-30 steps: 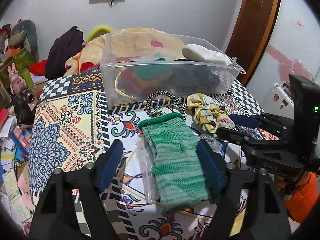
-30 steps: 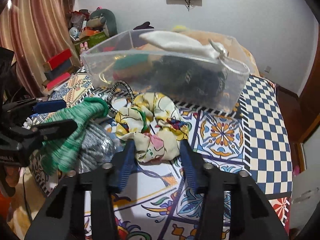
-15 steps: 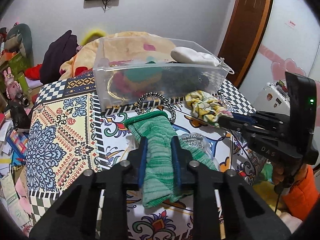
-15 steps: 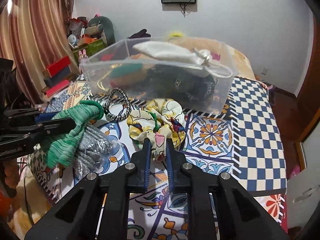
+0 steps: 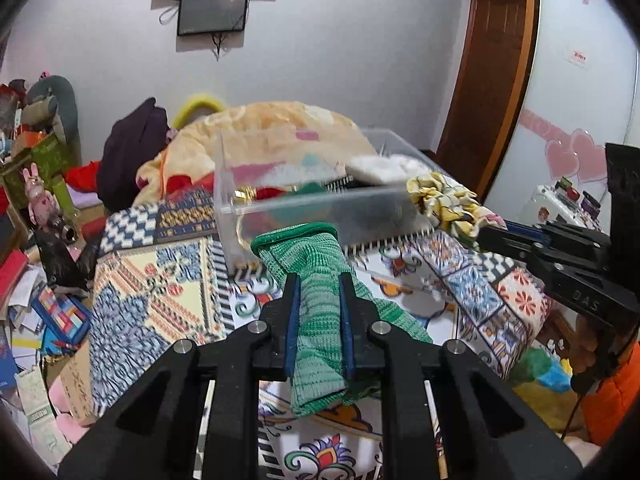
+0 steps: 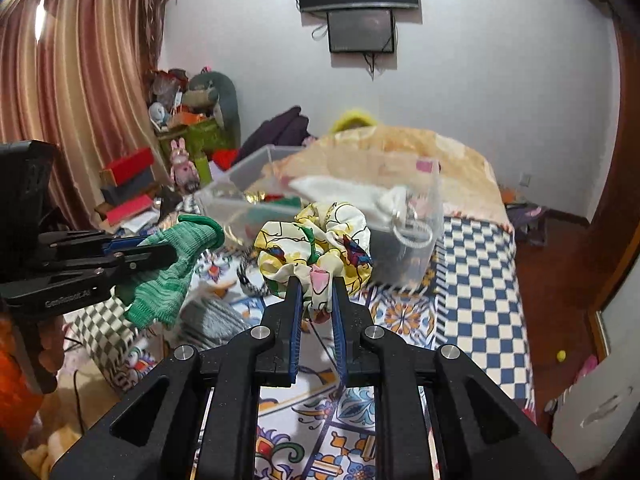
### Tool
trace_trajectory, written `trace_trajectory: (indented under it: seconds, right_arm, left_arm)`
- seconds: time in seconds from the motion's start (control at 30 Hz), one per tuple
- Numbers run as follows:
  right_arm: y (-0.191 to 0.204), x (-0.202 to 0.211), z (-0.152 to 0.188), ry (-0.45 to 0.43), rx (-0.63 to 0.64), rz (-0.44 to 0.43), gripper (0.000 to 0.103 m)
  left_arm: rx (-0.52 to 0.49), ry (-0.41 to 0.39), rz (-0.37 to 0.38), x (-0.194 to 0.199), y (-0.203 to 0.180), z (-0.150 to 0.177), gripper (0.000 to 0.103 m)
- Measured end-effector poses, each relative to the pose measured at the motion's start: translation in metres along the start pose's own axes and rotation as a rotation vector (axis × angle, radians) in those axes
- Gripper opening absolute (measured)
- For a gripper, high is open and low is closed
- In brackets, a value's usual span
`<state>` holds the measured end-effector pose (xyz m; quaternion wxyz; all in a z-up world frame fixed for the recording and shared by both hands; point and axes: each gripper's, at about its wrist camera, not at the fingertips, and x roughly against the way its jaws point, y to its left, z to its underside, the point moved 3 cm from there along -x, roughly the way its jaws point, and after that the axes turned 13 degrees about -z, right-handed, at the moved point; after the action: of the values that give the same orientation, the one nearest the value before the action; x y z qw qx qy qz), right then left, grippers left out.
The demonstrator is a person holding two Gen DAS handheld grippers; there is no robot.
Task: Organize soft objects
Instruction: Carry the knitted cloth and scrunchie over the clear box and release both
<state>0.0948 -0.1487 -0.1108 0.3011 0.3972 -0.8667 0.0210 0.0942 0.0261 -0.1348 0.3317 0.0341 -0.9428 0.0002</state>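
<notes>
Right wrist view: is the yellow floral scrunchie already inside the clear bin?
No. The yellow floral scrunchie is pinched in the right gripper, held in front of the clear bin.

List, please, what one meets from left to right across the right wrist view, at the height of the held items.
left gripper → green knitted cloth → yellow floral scrunchie → white drawstring pouch → checkered bedcover
</notes>
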Motion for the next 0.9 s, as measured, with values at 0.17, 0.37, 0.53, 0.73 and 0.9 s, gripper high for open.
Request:
trace_trajectory:
  seconds: [0.17, 0.37, 0.53, 0.73, 0.9]
  right_arm:
    - [0.004, 0.009, -0.013, -0.047, 0.008, 0.004, 0.013]
    - [0.002, 0.011, -0.032, -0.096, 0.024, 0.019, 0.013]
    - [-0.001, 0.004, -0.048, -0.128, 0.026, 0.022, 0.013]
    - [-0.006, -0.013, -0.068, -0.150, 0.024, 0.019, 0.013]
    - [-0.009, -0.029, -0.079, -0.147, 0.019, 0.009, 0.013]
  left_arm:
    - [-0.004, -0.072, -0.011, 0.010, 0.003, -0.022, 0.018]
    - [0.003, -0.142, -0.031, 0.014, 0.006, -0.049, 0.018]
    - [0.033, -0.170, -0.055, 0.006, 0.011, -0.071, 0.018]
    - [0.052, -0.180, -0.083, -0.012, 0.016, -0.092, 0.018]
    - [0.057, -0.156, -0.094, -0.032, 0.016, -0.101, 0.018]
